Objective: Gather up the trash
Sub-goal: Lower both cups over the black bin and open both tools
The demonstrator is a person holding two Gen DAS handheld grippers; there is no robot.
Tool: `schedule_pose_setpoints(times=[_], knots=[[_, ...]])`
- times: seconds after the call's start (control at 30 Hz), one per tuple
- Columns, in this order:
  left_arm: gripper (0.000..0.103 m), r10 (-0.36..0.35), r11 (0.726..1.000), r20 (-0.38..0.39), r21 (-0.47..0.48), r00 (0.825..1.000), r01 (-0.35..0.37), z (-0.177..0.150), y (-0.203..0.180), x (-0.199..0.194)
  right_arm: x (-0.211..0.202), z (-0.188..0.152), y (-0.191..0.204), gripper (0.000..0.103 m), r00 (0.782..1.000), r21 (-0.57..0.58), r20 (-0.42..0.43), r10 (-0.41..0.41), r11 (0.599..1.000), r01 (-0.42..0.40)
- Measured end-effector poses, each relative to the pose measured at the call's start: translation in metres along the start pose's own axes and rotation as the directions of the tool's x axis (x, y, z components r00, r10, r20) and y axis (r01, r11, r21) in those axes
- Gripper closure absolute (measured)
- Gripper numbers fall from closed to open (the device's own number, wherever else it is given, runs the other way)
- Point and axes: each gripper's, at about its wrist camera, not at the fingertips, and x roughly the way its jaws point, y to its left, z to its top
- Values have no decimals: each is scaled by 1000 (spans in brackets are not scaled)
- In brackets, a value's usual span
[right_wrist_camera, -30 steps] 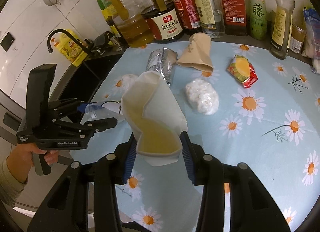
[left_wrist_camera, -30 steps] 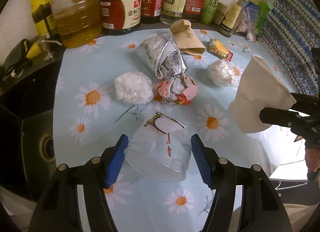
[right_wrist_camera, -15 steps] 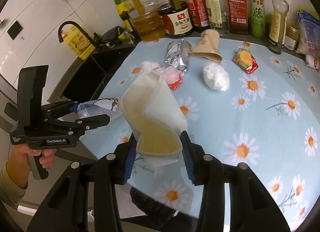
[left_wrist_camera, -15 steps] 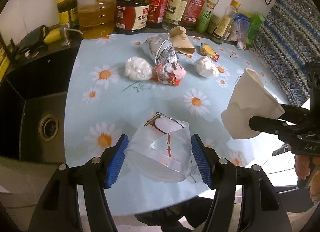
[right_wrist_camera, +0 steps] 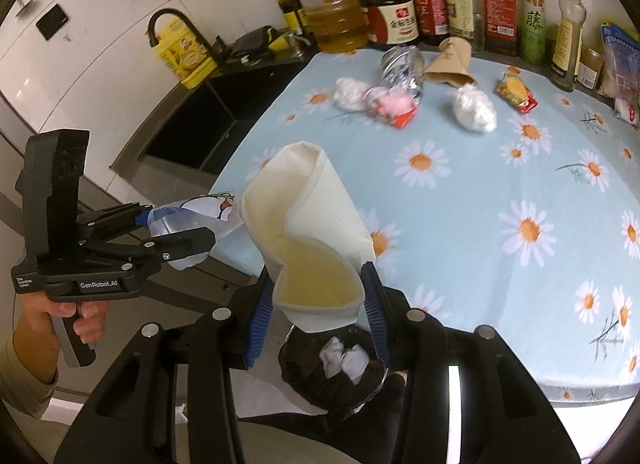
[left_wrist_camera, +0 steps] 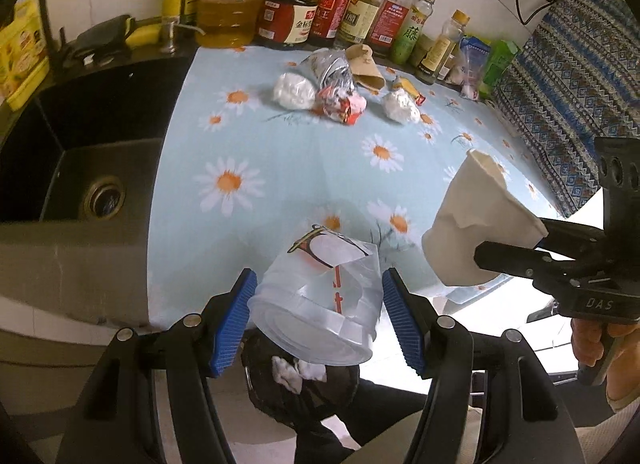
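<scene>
A crushed clear plastic cup (left_wrist_camera: pixel 320 296) sits clenched in the left claw (left_wrist_camera: pixel 316 320), and a crumpled white paper cup (right_wrist_camera: pixel 308 252) in the right claw (right_wrist_camera: pixel 316 316). Both hang off the tabletop (right_wrist_camera: pixel 480 192) edge, above a black trash bag (right_wrist_camera: pixel 332 368) (white scraps inside).
</scene>
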Motion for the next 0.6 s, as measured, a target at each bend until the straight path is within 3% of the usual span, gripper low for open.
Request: schedule_pose_setpoints(times=[0.3, 0.6], knots=[[41, -35, 998, 5, -50, 999, 35, -46, 10, -16, 14, -33, 29, 60, 999, -14, -46, 18, 1000, -18], [41, -61, 993, -23, -104, 998, 58, -82, 22, -8, 31, -65, 46, 60, 993, -9, -115, 16, 1000, -17]])
